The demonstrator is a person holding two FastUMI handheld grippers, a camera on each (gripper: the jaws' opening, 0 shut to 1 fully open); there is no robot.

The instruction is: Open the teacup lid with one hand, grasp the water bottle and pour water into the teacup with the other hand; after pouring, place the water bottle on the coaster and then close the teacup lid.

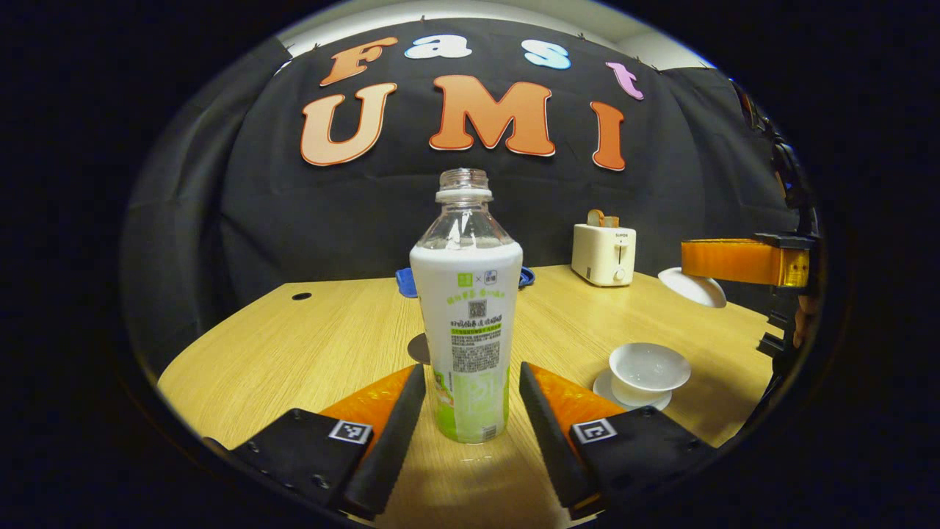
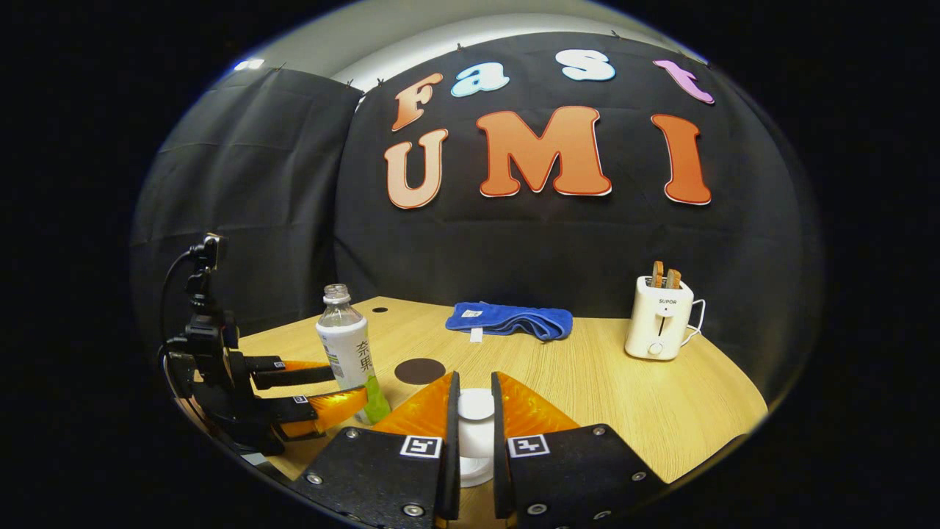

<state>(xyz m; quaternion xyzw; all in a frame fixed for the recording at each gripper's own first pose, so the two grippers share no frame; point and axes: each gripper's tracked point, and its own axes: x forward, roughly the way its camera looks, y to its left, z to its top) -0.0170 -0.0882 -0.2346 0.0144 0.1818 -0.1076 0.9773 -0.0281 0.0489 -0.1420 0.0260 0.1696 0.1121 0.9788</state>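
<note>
An uncapped water bottle (image 1: 466,308) with a white and green label stands upright on the table. My left gripper (image 1: 471,371) is open, one finger on each side of the bottle's lower half with small gaps showing. The white teacup (image 1: 648,369) sits uncovered on its saucer to the right. My right gripper (image 2: 475,389) is shut on the white teacup lid (image 2: 476,408), gripping its knob, held above the table. In the left gripper view the right gripper (image 1: 690,266) hangs at the far right with the lid (image 1: 694,288) tilted beneath it. A dark round coaster (image 2: 419,371) lies just behind the bottle (image 2: 345,345).
A white toaster (image 2: 659,317) with bread slices stands at the back right of the wooden table (image 1: 308,345). A folded blue towel (image 2: 510,320) lies along the back edge. A small cable hole (image 1: 301,296) is at the back left. Black cloth walls surround the table.
</note>
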